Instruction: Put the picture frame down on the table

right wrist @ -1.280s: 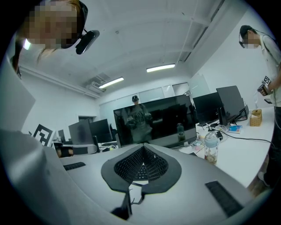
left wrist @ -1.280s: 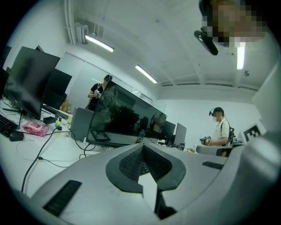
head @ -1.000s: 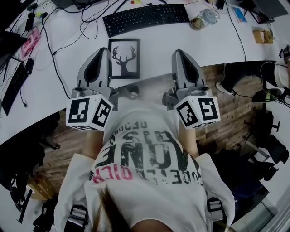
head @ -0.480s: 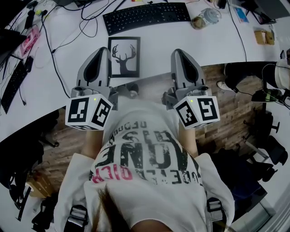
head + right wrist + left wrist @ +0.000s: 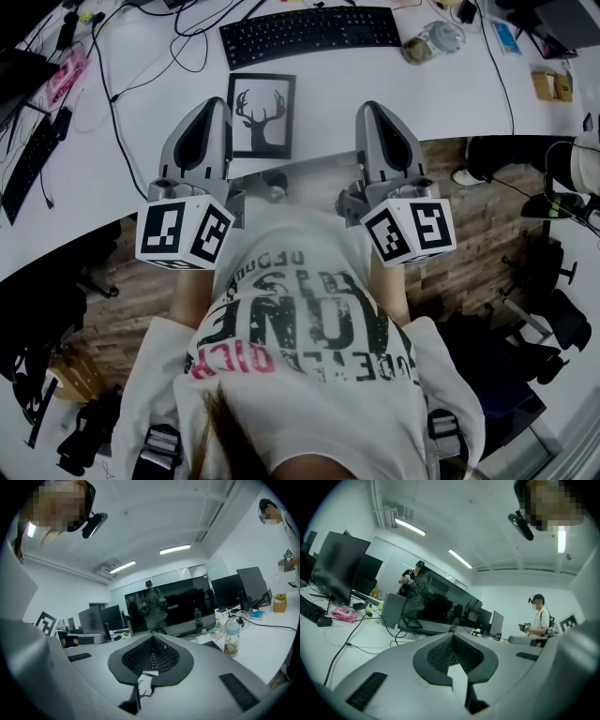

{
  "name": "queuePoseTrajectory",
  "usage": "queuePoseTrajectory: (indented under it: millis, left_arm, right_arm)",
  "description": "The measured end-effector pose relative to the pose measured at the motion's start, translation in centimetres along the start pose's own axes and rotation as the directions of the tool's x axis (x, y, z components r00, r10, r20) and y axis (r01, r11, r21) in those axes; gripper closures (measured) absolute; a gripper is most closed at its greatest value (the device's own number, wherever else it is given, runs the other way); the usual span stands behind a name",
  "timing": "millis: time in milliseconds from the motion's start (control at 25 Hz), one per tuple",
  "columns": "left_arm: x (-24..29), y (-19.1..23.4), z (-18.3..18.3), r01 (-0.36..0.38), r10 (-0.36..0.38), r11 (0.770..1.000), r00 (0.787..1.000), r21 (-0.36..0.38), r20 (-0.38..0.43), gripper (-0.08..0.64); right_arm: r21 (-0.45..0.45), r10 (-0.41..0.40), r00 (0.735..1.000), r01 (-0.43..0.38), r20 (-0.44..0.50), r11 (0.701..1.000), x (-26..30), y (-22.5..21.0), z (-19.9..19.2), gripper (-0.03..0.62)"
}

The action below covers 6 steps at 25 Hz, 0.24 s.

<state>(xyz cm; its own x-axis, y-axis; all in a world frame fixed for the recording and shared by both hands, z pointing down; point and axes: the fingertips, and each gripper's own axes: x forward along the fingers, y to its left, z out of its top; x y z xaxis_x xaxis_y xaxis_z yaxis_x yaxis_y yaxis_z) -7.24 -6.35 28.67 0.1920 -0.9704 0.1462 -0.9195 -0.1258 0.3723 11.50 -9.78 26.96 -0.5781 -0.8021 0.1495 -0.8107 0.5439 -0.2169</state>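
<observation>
The picture frame (image 5: pixel 261 114), black-edged with a deer-head silhouette, lies flat on the white table (image 5: pixel 375 84) near its front edge. It sits between my two grippers, closer to the left one. My left gripper (image 5: pixel 217 101) is level over the table edge just left of the frame, its jaws shut and empty. My right gripper (image 5: pixel 367 106) is level to the frame's right, a clear gap away, jaws meeting at the tip with nothing held. In the right gripper view a bit of the deer print (image 5: pixel 144 692) shows under the shut jaws (image 5: pixel 152 636).
A black keyboard (image 5: pixel 309 33) lies just beyond the frame, with cables (image 5: pixel 112 84) and a pink object (image 5: pixel 64 80) to the left. A jar (image 5: pixel 431 39) and a small box (image 5: pixel 548 84) sit at the right. A large monitor (image 5: pixel 436 604) stands ahead; a person (image 5: pixel 539 620) stands at the right.
Neither gripper nor the frame has moved; only the head view has shifted slightly.
</observation>
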Motion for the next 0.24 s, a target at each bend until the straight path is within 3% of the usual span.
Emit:
queuePoseTrajectory:
  millis: [240]
  left_arm:
    - [-0.27,0.44,-0.1,-0.013,0.013,1.0,1.0,-0.004,0.003,0.557]
  right_arm:
    - [-0.002,0.01,1.0,-0.01,-0.007,1.0,0.37,0.13,-0.28,0.594]
